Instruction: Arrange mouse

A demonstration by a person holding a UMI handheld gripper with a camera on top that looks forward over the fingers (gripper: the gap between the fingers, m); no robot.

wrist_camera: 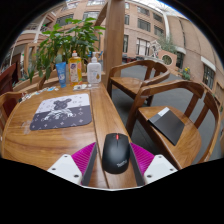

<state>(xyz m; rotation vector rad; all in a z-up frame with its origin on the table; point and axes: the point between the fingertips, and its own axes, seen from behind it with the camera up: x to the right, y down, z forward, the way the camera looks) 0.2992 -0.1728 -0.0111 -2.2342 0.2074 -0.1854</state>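
A black mouse (116, 152) lies on the wooden table (40, 145) near its front edge, its nose pointing away from me. It sits between the fingers of my gripper (115, 160). The jaws stand apart: bare wood shows between the left magenta pad (86, 158) and the mouse, while the right pad (142, 158) is close to its side. A grey mouse mat (60, 111) with a dark bear print lies on the table ahead and to the left of the mouse.
Bottles (75, 68) and a white dispenser (94, 70) stand at the table's far end before a leafy plant (68, 35). Two wooden armchairs (140, 80) stand to the right; the nearer one (190, 125) holds a dark flat thing (167, 124) on its seat.
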